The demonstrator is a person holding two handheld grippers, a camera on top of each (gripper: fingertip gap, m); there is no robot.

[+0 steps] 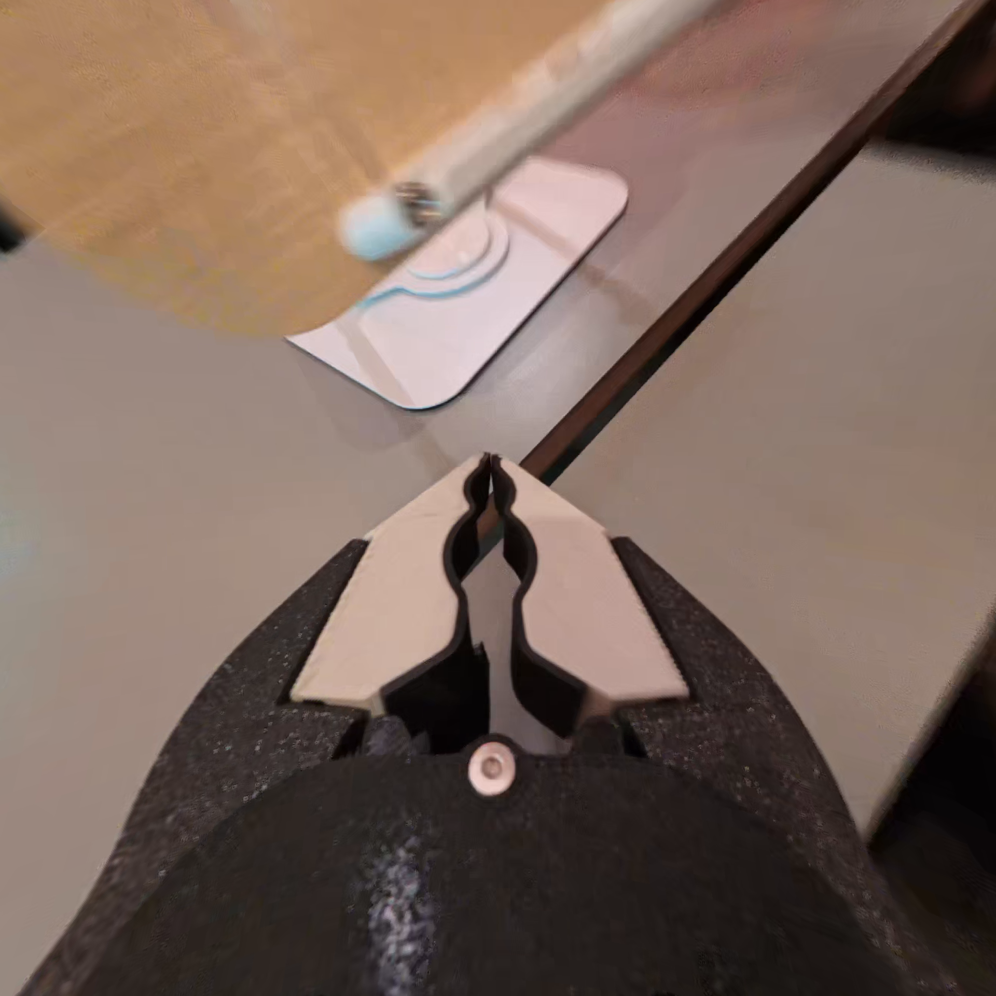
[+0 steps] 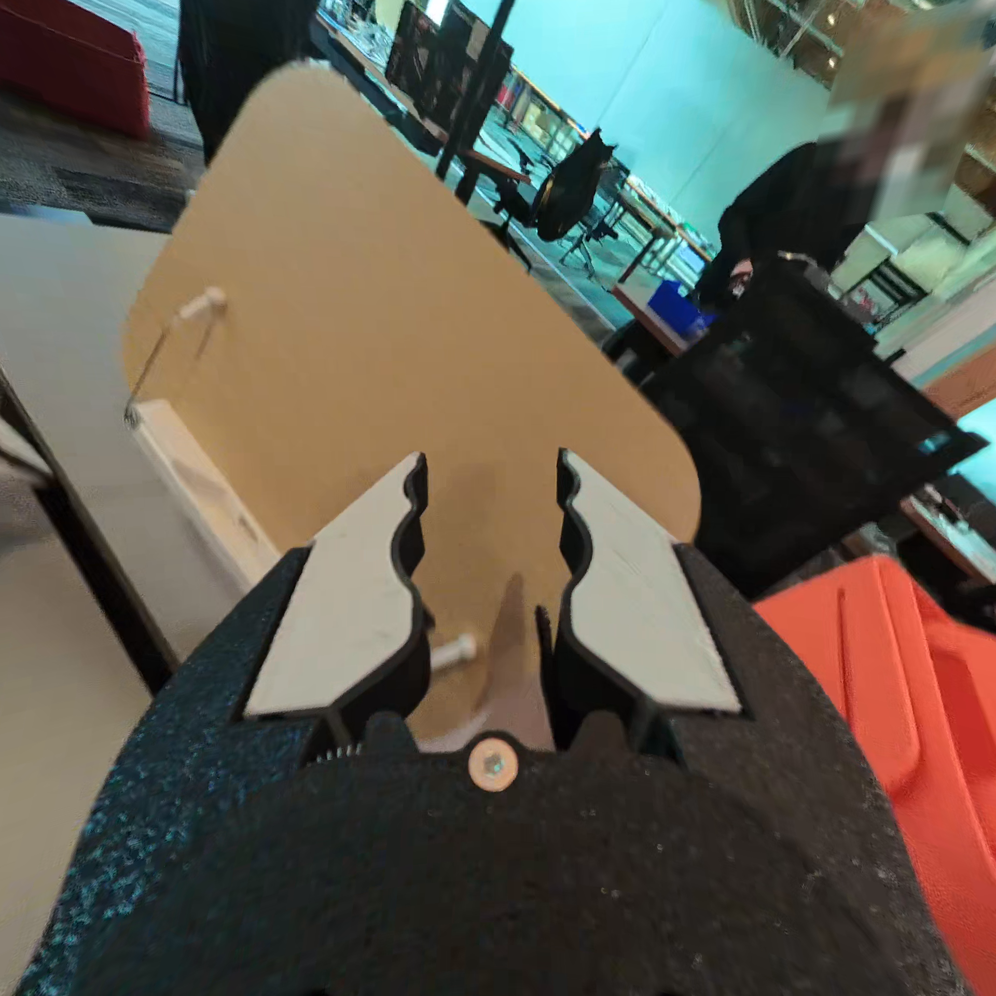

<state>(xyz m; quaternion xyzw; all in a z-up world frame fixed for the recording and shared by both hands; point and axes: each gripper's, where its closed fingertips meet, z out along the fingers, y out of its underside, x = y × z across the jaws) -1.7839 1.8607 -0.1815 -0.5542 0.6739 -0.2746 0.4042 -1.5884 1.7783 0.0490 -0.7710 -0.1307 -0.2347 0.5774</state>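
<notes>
1. The left tongs (image 1: pixel 489 463) are hovering over the grey counter (image 1: pixel 161 485) with their tips pressed together and nothing between them.
2. Just ahead of them, a blurred pale rod (image 1: pixel 539 108) with a light-blue cap (image 1: pixel 372 229) is reaching over a flat white base plate (image 1: pixel 485 323) lying on the counter.
3. The right tongs (image 2: pixel 491 463) are gaping wide and empty, pointing at a tan board (image 2: pixel 377 323) with rounded corners.
4. The board is standing on edge beside a white block (image 2: pixel 199 485), with a white peg (image 2: pixel 202 304) and thin wire projecting from its face.
5. It looks thin, stiff and light; gripping a bare edge, clear of the pegs, seems safest.
6. An orange bin (image 2: pixel 889 727) is sitting to the right.
</notes>
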